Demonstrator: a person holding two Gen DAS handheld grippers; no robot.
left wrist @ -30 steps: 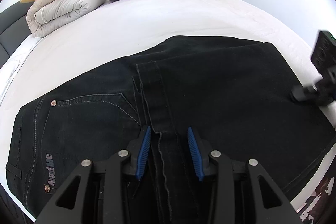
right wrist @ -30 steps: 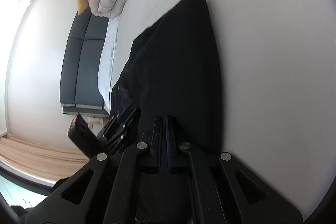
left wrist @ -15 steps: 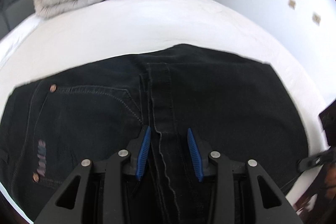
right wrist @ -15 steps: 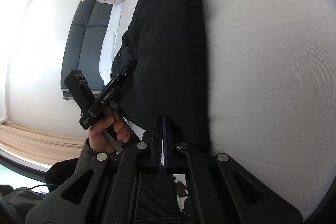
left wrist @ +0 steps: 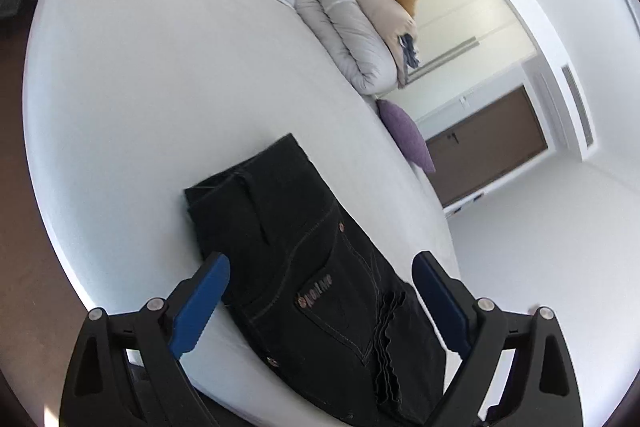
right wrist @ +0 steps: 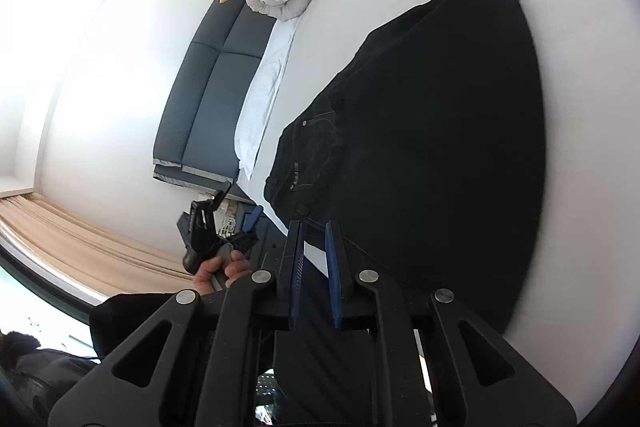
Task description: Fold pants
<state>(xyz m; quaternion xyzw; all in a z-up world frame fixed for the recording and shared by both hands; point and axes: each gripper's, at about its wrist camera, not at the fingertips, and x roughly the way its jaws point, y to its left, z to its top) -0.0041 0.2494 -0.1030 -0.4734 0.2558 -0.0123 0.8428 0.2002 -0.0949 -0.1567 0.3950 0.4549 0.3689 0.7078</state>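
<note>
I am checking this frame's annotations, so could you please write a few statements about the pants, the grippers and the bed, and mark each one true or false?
1. The black pants lie on the white bed. True.
2. The left gripper is clamped on the pants. False: its jaws stand wide apart, having just been opening, and the blue pads press on nothing.
3. A folded duvet sits at the far end of the bed. True.
4. The purple cushion rests on top of the pants. False: it lies apart from them, near the bed's edge by the duvet.
5. The right gripper grips a trouser leg. False: its jaws have just opened slightly, with nothing clamped between them.
</note>
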